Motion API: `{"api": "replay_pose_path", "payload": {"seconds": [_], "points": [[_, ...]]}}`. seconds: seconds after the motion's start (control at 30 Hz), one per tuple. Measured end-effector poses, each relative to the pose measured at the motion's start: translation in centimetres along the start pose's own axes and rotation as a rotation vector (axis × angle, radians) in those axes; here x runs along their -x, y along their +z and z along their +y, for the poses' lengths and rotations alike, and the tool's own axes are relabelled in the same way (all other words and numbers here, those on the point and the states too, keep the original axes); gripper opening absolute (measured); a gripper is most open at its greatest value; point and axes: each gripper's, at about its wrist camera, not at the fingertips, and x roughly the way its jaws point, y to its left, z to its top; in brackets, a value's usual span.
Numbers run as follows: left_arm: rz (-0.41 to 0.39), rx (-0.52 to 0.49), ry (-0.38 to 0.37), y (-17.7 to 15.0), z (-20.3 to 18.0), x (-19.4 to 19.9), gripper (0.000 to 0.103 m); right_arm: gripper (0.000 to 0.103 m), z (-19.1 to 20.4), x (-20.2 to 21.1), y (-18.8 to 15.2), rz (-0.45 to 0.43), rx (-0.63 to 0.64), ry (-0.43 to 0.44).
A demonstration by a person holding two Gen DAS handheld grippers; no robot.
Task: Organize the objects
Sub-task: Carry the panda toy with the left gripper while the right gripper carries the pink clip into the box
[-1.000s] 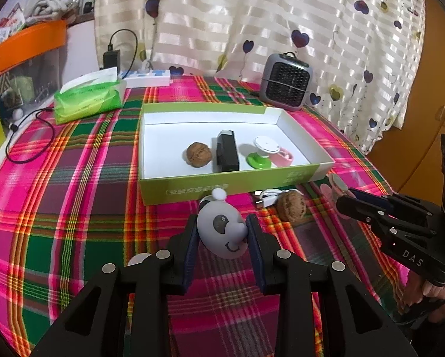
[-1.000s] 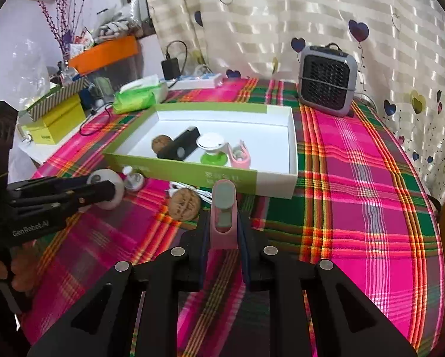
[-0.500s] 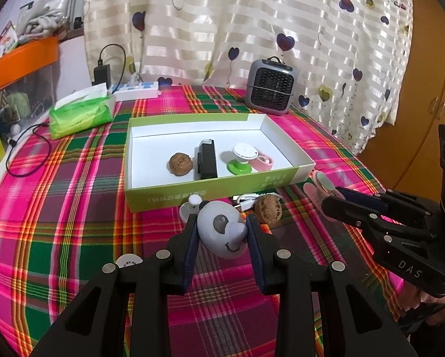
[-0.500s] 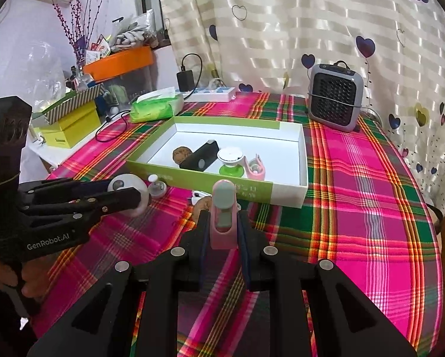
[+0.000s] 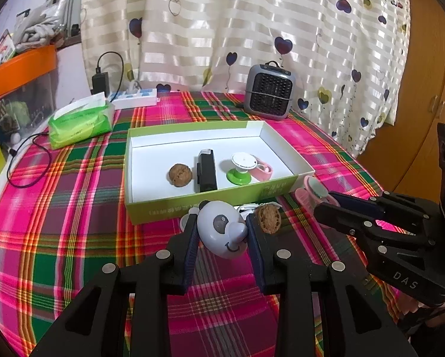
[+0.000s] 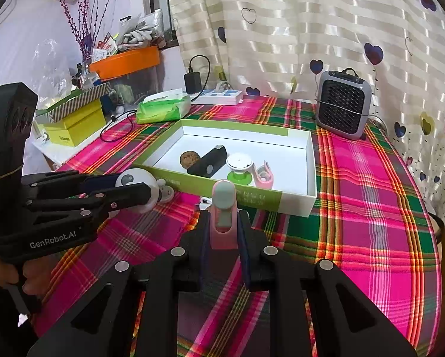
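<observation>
our left gripper has its jaws clamped on a white panda toy, one pad on each side of its round body, with the painted face turned up toward us. from the other side, the same toy shows as a white ball between that gripper's fingers, held above the tablecloth.

our right gripper is closed on a pink clip with a grey-green tip, which stands upright between the pads. in the left view the clip pokes out past the right gripper, just beside the near right corner of the box.

just beyond the panda toy, a walnut lies on the cloth, next to something white that we cannot make out. the box, green outside and white inside, sits open in the middle of the table. inside it, left to right, are a second walnut, a black case, a white-topped knob on a green base and a second pink clip touching that knob.

farther out, a green tissue pack lies to the left of the box, a small grey heater stands behind it by the curtain, and a white power strip with a black charger sits at the table's far edge.
</observation>
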Motion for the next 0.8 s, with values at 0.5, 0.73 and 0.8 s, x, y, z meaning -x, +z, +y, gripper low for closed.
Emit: {"api": "replay_pose_path", "payload": {"seconds": [0.5,0.73,0.8], "points": [[-0.001,-0.029,0.005,0.7,-0.7,-0.4,0.029,0.019,0.2,-0.2,0.6,-0.006,0.017,0.003],[-0.012,-0.032,0.013,1.5,-0.4,-0.7,0.029,0.019,-0.3,-0.5,1.1,-0.005,0.025,0.000],[-0.012,-0.029,0.019,1.6,-0.2,-0.7,0.029,0.019,-0.4,-0.6,1.4,-0.006,0.028,-0.005]]}}
